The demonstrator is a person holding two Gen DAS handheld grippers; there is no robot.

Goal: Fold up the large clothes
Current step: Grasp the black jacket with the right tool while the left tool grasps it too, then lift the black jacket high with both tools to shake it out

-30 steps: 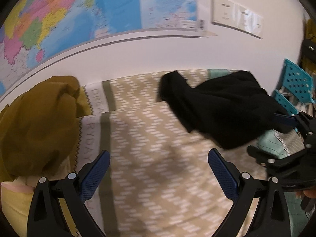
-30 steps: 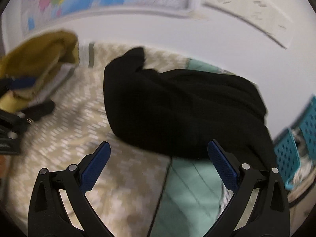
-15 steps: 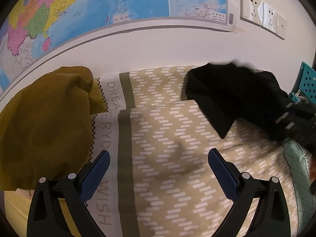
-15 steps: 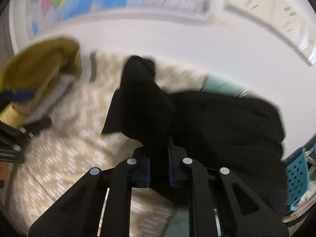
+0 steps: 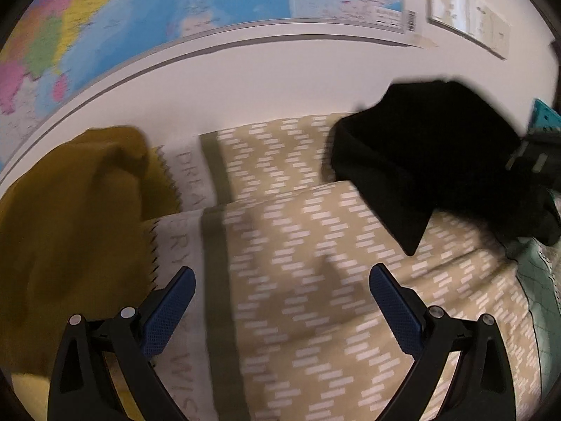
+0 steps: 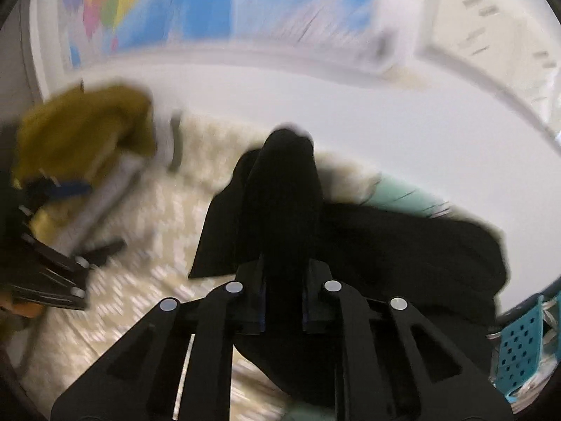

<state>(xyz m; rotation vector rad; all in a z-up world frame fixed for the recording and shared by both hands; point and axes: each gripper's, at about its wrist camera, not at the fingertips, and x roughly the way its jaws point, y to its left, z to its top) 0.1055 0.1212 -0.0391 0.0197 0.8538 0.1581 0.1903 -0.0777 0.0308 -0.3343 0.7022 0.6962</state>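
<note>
Left wrist view: black garment [image 5: 434, 161] heaped at the bed's [image 5: 315, 280] far right by the wall, soft and floppy, one corner drooping this way. Left gripper [image 5: 278, 301] spread wide, holding nothing.

Right wrist view: right gripper [image 6: 282, 301] clamped on a bunched fold of it; blurry, probably running lengthwise toward the wall. Better grabbed at an edge.

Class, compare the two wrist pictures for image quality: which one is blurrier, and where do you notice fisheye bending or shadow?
Right wrist view: heavy motion blur smears the wall map and patterned bedspread; the right gripper, shut on the black garment, stays sharp. Left wrist view: milder blur, map border bowed by the fisheye, soft shadow on the bedspread between the open left gripper fingers.
</note>
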